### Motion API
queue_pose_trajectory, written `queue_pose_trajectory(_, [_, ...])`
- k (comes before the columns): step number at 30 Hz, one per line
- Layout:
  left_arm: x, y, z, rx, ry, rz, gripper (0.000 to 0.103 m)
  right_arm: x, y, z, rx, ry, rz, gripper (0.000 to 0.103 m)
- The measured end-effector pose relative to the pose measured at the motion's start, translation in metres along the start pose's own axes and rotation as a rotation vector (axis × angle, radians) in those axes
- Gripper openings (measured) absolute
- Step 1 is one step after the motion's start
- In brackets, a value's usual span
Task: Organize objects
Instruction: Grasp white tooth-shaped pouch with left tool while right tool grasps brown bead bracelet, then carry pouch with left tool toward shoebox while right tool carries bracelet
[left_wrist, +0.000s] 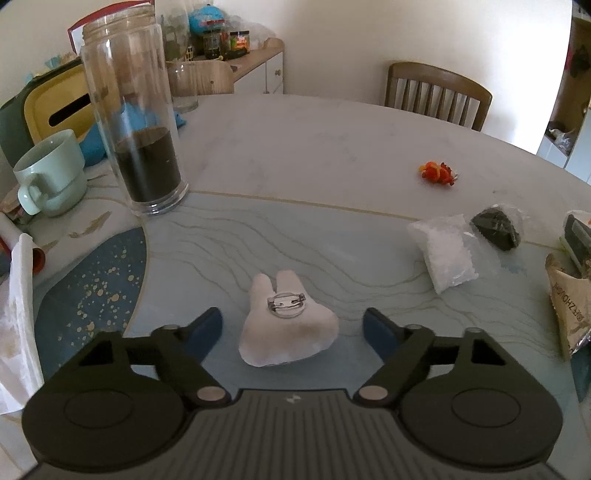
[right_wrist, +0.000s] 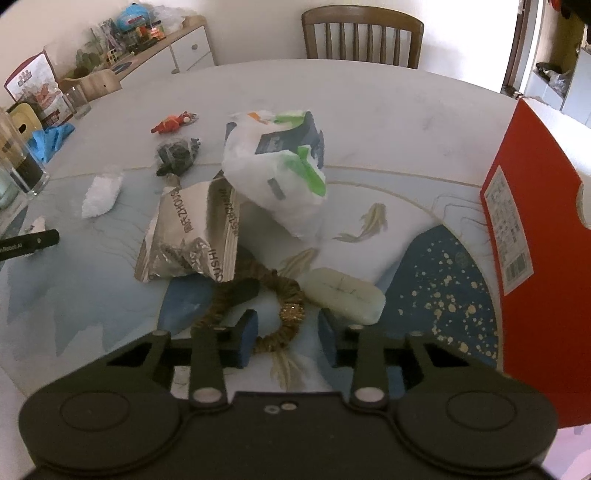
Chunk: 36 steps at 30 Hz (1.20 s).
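While the round table (left_wrist: 332, 140) fills both views, its marbled top carries a blue-and-gold fish mat (right_wrist: 454, 280) toward the near side. Biggest of the loose things is a red box (right_wrist: 535, 236) standing upright at 3 o'clock in the right wrist view. Next comes a white plastic bag (right_wrist: 273, 173) with green print at 12 o'clock from the right gripper (right_wrist: 287, 332), and just beside it, toward 10 o'clock, a torn foil packet (right_wrist: 192, 236) lies open.

In the left wrist view a tall glass jar (left_wrist: 136, 122), partly filled with something dark, stands upright at 10 o'clock, with a pale green mug (left_wrist: 51, 173) just beside it toward 9 o'clock. A small bag of white granules (left_wrist: 443, 251) lies at 2 o'clock, a dark wrapped lump (left_wrist: 496, 229) touching its far corner, and an orange toy (left_wrist: 437, 172) sits well apart beyond them.

The left gripper (left_wrist: 293, 325) hangs over the mat with its jaws spread wide and nothing between the pads; a white plush brooch (left_wrist: 288, 328), pin side up, lies between the fingertips at 12 o'clock.

The right gripper's jaws stand moderately apart, holding nothing. A brown scrunchie (right_wrist: 258, 306) with a gold bead lies on the mat under them, its near arc between the fingers. A pale soap-like bar (right_wrist: 343, 295) rests just beside the scrunchie at 1 o'clock.
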<state>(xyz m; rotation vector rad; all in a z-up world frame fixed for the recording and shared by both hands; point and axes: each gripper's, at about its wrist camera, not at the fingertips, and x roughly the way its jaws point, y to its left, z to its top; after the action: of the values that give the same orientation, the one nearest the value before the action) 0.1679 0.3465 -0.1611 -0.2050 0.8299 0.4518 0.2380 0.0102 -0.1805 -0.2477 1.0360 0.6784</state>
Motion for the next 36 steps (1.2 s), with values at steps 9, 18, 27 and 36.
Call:
queue_pose_trajectory(9, [-0.008,-0.012,-0.001,0.046,0.014,-0.013,0.049,0.0,0.004,-0.002,-0.015,0.011,-0.018,0.012])
queue_pose_trajectory(18, [-0.034,-0.033,-0.016,0.088,0.034,-0.069,0.049,-0.021,-0.009,-0.011,0.03,-0.009,0.011,0.011])
queue_pose_trajectory(27, [-0.071,-0.072,-0.024,0.166,0.037,-0.187,0.049,-0.06,-0.019,-0.022,0.038,-0.034,0.042,0.011])
queue_pose_trajectory(36, [-0.11,-0.124,-0.02,0.262,0.023,-0.321,0.049,-0.107,-0.028,-0.026,0.032,-0.087,0.048,0.011])
